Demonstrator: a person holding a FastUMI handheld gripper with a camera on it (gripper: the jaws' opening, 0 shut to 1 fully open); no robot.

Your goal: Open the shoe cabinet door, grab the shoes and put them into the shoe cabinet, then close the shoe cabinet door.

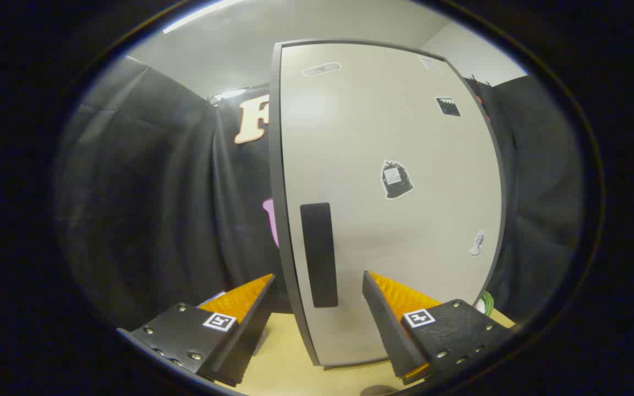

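Facing the cabinet (pixel 388 198) head-on, door (pixel 405 137) closed, pale front framed by a dark rim. Gripper (pixel 318 281) spread wide, clamping nothing, fingers (pixel 240 300) flanking the door's lower left part. Dark upright handle (pixel 318 254) near the door's left edge, just ahead and between the fingers, not touched as far as can be told. Stickers scattered over the door: a dark bag-shaped one (pixel 396 180) near the middle, a small dark square (pixel 448 106) toward the upper right corner, a pale small one (pixel 477 243) by the right edge. Cabinet standing on a light wooden floor (pixel 284 357). Black cloth wall (pixel 146 209) behind and to both sides. Something green (pixel 486 302) peeking out beside the cabinet's lower right corner, too little visible to identify.
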